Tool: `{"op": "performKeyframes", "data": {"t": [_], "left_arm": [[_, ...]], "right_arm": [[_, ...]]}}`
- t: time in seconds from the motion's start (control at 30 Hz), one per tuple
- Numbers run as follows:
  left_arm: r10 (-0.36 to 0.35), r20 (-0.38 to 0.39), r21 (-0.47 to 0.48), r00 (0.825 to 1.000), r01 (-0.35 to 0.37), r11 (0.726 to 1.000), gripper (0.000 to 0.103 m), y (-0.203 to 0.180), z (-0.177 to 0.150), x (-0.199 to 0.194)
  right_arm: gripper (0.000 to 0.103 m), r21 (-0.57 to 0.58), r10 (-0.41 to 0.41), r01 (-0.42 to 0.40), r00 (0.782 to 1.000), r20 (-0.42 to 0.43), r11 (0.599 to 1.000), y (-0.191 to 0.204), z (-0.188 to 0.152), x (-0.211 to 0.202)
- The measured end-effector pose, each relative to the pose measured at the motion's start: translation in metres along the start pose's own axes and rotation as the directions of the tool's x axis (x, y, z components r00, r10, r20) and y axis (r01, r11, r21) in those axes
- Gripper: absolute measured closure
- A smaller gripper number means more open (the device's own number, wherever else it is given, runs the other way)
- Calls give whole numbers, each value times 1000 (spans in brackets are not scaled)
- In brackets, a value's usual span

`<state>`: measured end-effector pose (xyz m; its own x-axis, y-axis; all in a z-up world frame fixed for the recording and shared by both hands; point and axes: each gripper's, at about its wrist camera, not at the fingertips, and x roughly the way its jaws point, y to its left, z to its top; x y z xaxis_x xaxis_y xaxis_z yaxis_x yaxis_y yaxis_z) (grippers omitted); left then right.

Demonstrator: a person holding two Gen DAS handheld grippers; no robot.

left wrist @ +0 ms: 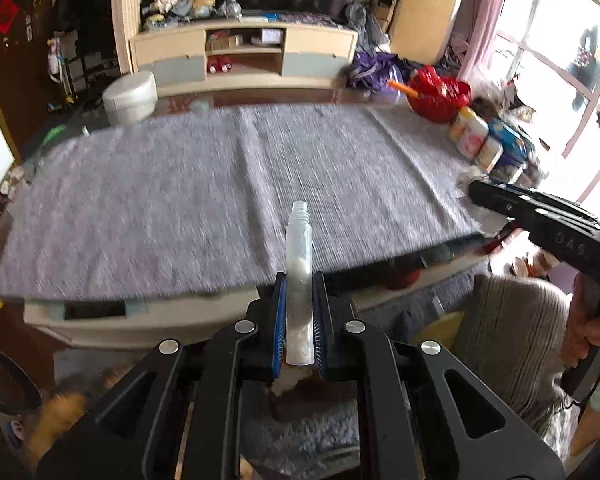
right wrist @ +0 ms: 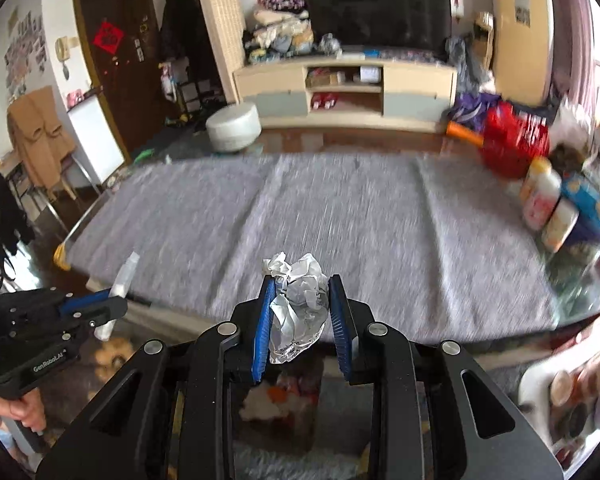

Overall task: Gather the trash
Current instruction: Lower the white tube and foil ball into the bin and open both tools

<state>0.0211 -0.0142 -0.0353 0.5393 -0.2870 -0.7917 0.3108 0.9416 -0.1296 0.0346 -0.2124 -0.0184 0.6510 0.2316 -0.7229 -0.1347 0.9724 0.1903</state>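
My left gripper (left wrist: 299, 280) is shut on a small clear plastic bottle (left wrist: 299, 264) without a cap, held upright in front of the table's near edge. My right gripper (right wrist: 301, 284) is shut on a crumpled ball of foil and white paper (right wrist: 300, 304), also held off the near edge. In the right wrist view the left gripper (right wrist: 116, 300) shows at the left with the bottle (right wrist: 124, 276) in it. In the left wrist view the right gripper's body (left wrist: 540, 216) shows at the right, its fingers hidden.
A low table covered with a grey cloth (left wrist: 228, 184) lies ahead. On its right end stand a red bag (left wrist: 440, 96), several bottles (left wrist: 472, 136) and a blue packet (right wrist: 588, 204). A white round stool (right wrist: 234, 126) and a TV cabinet (right wrist: 348, 88) are beyond.
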Motion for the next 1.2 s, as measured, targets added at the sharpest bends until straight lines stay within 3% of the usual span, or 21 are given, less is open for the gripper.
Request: {"op": "performKeyframes", "data": {"t": [0.23, 0.57, 0.87, 1.2], "left_arm": [[-5, -83, -31, 997, 3, 1000, 92, -3, -54, 32], [-19, -198, -109, 980, -3, 994, 92, 6, -108, 92], [-64, -285, -124, 956, 30, 992, 92, 7, -129, 132], [-94, -316, -143, 944, 51, 988, 91, 8, -126, 149]], "right_arm": [[75, 31, 23, -20, 995, -102, 999, 4, -53, 30], [75, 60, 30, -17, 974, -225, 998, 14, -102, 88], [75, 110, 78, -43, 937, -340, 993, 10, -131, 140], [72, 105, 70, -34, 928, -366, 994, 10, -127, 155]]}}
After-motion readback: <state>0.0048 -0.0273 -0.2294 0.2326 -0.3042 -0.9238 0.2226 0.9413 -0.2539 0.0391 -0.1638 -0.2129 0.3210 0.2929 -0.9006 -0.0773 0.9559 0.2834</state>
